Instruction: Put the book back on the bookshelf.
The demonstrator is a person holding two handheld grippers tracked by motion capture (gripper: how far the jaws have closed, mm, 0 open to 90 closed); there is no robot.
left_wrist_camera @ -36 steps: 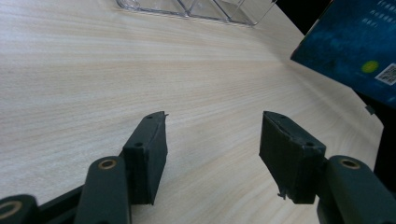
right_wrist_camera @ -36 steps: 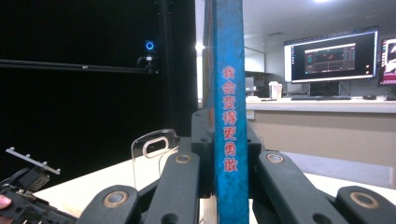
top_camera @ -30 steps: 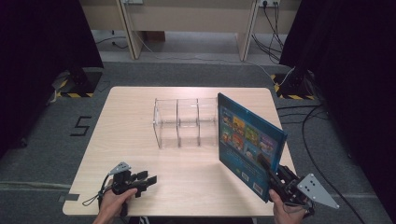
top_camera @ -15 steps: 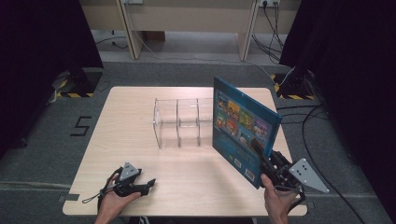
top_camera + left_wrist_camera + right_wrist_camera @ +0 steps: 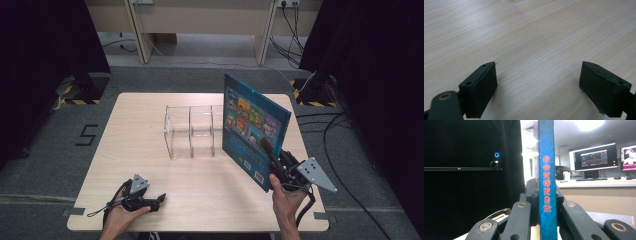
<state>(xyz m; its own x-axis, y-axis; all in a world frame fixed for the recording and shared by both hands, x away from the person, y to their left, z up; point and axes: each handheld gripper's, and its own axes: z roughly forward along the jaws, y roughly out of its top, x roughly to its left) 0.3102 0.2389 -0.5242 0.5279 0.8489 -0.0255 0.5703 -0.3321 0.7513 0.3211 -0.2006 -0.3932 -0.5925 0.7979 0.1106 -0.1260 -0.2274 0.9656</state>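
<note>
we note the right gripper (image 5: 274, 159) clamped tight on the lower corner of a large flat blue hardcover picture book (image 5: 255, 127), which we hold up off the pale wooden table (image 5: 150, 115), tilted, its back cover with small coloured panels facing the high camera. in the right gripper view the blue spine with red characters (image 5: 546, 177) rises straight up between the two jaws, which pinch it from both sides. the book sits just right of a clear plastic rack with upright dividers (image 5: 192, 131), near it, and we cannot tell if they touch. the left gripper (image 5: 156, 201) lies low at the near left edge of the table, well apart from both; its jaws have just been opening and now stand wide, with bare wood grain and nothing else between them. we judge the work in hand to be standing the book into one slot of the rack. risks as we see them: the grip is on one corner only, so the tall cover may swing or twist about the pads and slide; the rack is light and see-through, so the book's lower edge could strike a divider and shove or tip it; the slots look narrow, so a tilted entry may jam. the free left tool could steady the rack.
</note>
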